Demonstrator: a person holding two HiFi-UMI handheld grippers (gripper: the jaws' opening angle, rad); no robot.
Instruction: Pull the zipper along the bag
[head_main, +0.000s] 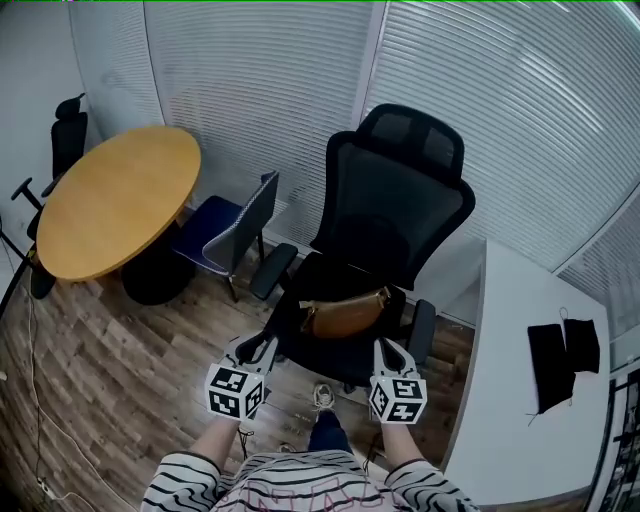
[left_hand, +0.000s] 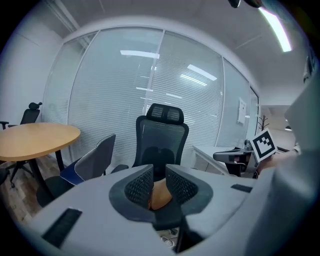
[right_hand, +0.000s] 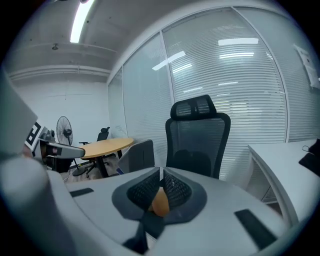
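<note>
A brown bag (head_main: 345, 312) lies across the seat of a black mesh office chair (head_main: 400, 200). Both grippers hover side by side in front of the seat's near edge, short of the bag and not touching it. My left gripper (head_main: 262, 348) is open, with a narrow gap between its jaws (left_hand: 159, 170); the bag (left_hand: 161, 196) shows through that gap further off. My right gripper (head_main: 390, 350) is shut, its jaw tips meeting (right_hand: 161, 172) with nothing held; the bag (right_hand: 160, 202) shows beyond them. I cannot make out the zipper pull.
A round wooden table (head_main: 115, 200) and a blue chair (head_main: 235, 225) stand to the left. A white desk (head_main: 530, 380) with black items (head_main: 560, 360) runs along the right. Blinds cover the glass wall behind. The floor is wood.
</note>
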